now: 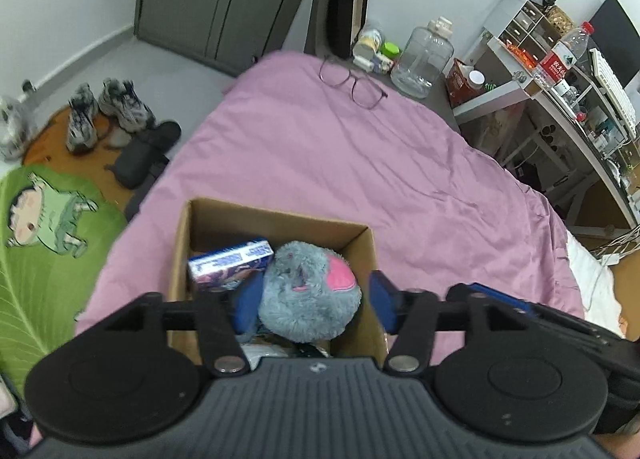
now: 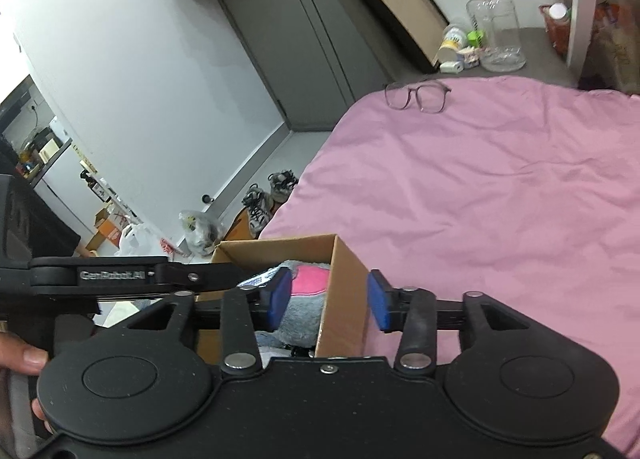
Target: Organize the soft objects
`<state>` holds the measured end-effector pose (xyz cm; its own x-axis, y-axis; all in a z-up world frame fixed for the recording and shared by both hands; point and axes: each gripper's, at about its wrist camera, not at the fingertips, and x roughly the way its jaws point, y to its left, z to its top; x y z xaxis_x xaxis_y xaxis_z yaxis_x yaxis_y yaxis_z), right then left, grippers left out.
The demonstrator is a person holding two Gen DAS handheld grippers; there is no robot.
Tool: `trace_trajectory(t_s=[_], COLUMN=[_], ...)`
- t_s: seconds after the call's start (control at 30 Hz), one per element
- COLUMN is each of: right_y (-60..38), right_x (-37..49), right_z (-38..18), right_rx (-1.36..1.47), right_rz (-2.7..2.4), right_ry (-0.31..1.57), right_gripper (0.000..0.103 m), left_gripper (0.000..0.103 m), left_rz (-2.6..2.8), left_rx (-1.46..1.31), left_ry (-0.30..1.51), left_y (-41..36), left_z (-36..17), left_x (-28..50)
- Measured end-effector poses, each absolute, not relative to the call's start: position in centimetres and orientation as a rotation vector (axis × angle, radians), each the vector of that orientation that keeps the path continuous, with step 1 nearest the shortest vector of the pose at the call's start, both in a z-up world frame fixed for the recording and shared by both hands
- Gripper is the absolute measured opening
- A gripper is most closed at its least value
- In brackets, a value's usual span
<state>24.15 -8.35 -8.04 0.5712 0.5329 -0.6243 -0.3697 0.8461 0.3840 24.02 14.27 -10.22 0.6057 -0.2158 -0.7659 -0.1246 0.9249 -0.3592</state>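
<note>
A brown cardboard box (image 1: 182, 243) stands on the pink bedspread (image 1: 340, 163). Inside it lies a grey plush toy with a pink patch (image 1: 308, 299) beside a blue and white carton (image 1: 230, 265). My left gripper (image 1: 314, 303) is open, its blue pads either side of the plush and clear of it. In the right wrist view the box (image 2: 344, 283) and the plush (image 2: 304, 299) show too. My right gripper (image 2: 328, 301) is open over the box's right wall, one pad inside, one outside. The left gripper's arm (image 2: 120, 275) crosses that view at left.
A pair of glasses (image 1: 352, 85) lies at the far end of the bed. A big clear jug (image 1: 424, 55) and small items stand on the floor beyond. A cluttered white desk (image 1: 560, 99) is at right. Shoes (image 1: 108, 111) and a green rug (image 1: 48, 243) lie left.
</note>
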Motion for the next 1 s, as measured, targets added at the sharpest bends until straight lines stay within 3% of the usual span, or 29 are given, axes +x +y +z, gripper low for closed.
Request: trace_trajectory(t_s=[0.17, 0.47, 0.57, 1.0], right_y=[-9.3, -10.8, -11.3, -14.4], right_x=[22.7, 20.2, 19.4, 15.3], right_z=[-6.6, -3.6, -2.8, 0.0], right_rx=[0.221, 0.224, 0.221, 0.193], right_rz=[0.514, 0.509, 0.5, 0.493], right_ry=[0.775, 0.73, 0.722, 0.715], right_gripper=[0.072, 0.098, 0.103, 0.103], left_gripper=[0.073, 0.076, 0.077, 0.086], left_rz=[-0.061, -0.046, -0.041, -0.011], left_rx=[-0.402, -0.354, -0.336, -0.292], left_ry=[0.906, 0.893, 0.878, 0.83], left_y=[14.3, 13.4, 13.1, 11.3], left_z=[-8.4, -5.7, -4.6, -1.1], left_x=[22.3, 19.1, 18.0, 12.5])
